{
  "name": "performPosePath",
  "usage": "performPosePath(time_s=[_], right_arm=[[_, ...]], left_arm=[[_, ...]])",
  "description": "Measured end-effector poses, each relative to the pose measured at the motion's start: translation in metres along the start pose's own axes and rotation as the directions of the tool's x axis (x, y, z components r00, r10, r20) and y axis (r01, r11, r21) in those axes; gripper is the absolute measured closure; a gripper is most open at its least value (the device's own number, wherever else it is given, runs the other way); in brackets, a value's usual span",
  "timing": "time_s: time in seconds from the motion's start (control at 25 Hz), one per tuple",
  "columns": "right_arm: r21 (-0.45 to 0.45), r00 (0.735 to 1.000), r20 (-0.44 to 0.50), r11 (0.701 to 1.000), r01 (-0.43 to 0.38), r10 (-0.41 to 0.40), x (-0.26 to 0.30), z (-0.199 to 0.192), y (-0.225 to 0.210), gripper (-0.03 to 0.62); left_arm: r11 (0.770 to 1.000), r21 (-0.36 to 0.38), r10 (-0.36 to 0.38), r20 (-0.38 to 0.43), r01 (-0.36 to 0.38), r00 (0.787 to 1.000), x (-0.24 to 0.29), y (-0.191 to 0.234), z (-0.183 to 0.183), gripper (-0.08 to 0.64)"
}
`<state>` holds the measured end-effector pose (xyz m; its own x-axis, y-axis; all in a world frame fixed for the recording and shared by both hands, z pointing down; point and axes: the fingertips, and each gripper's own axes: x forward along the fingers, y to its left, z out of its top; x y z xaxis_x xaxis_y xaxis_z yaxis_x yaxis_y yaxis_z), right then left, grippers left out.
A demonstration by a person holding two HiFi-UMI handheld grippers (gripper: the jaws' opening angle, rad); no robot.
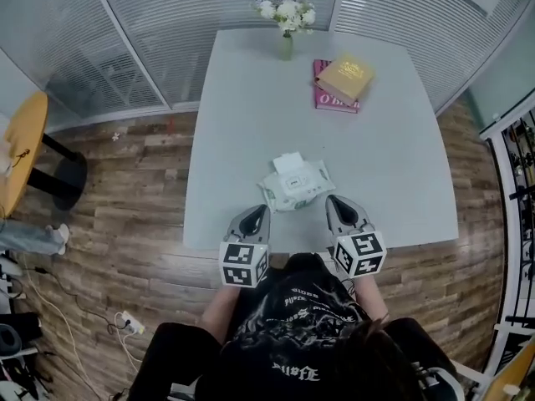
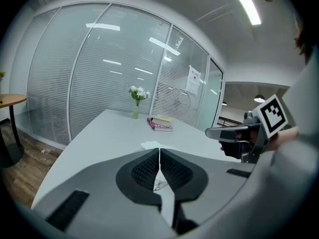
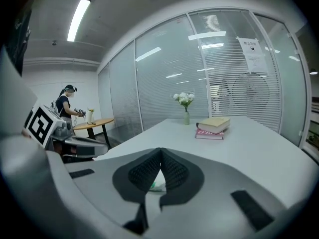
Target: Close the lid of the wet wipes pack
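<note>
A white wet wipes pack lies on the grey table near its front edge, with its lid flipped up and open on the far side. My left gripper hovers just in front of the pack's left corner, shut and holding nothing. At the pack's right, my right gripper is also shut and empty. In the left gripper view the closed tips point at the pack's lid, with the right gripper alongside. The right gripper view shows its tips meeting above the pack.
A vase of white flowers stands at the table's far edge, and two stacked books lie at the far right. A round wooden side table stands to the left. Glass walls with blinds surround the table. Across the room stands a person.
</note>
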<state>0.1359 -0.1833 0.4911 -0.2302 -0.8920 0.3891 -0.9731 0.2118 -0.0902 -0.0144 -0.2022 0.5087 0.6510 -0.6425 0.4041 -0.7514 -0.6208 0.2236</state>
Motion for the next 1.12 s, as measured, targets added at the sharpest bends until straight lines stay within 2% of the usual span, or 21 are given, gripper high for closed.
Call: performPosePath(time_s=[0.16,0.28,0.44,0.56,0.84,0.96,1.12], right_arm=[[-0.05,0.999,-0.017,0.998,-0.049,0.049,0.027,0.022,-0.022,0.592],[-0.076,0.992,-0.064,0.99,-0.117,0.112,0.05,0.031,-0.034,0.592],[-0.093,0.968,-0.147,0.972,-0.216,0.201,0.09,0.039,-0.053,0.587],[-0.069,0.944,-0.202,0.958,-0.278,0.259,0.107,0.041,-0.05,0.575],[0.005,0.867,-0.336,0.921,-0.39,0.369,0.161,0.025,-0.052,0.554],[0.045,0.821,-0.397,0.903,-0.428,0.409,0.179,0.011,-0.05,0.544],[0.068,0.756,-0.476,0.876,-0.478,0.449,0.199,-0.009,-0.049,0.508]], left_arm=[[0.999,-0.021,0.044,-0.008,-0.044,0.999,0.017,0.005,0.005,0.551],[0.997,-0.04,0.067,-0.014,-0.067,0.998,0.03,0.007,0.008,0.551],[0.993,-0.056,0.101,-0.033,-0.103,0.994,0.057,0.011,0.013,0.551],[0.99,-0.062,0.124,-0.039,-0.126,0.992,0.055,0.012,0.012,0.551],[0.981,-0.108,0.148,-0.099,-0.159,0.984,0.07,0.011,0.001,0.551],[0.977,-0.126,0.154,-0.135,-0.171,0.979,0.077,0.008,-0.007,0.551],[0.974,-0.111,0.18,-0.169,-0.2,0.969,0.089,0.011,-0.013,0.551]])
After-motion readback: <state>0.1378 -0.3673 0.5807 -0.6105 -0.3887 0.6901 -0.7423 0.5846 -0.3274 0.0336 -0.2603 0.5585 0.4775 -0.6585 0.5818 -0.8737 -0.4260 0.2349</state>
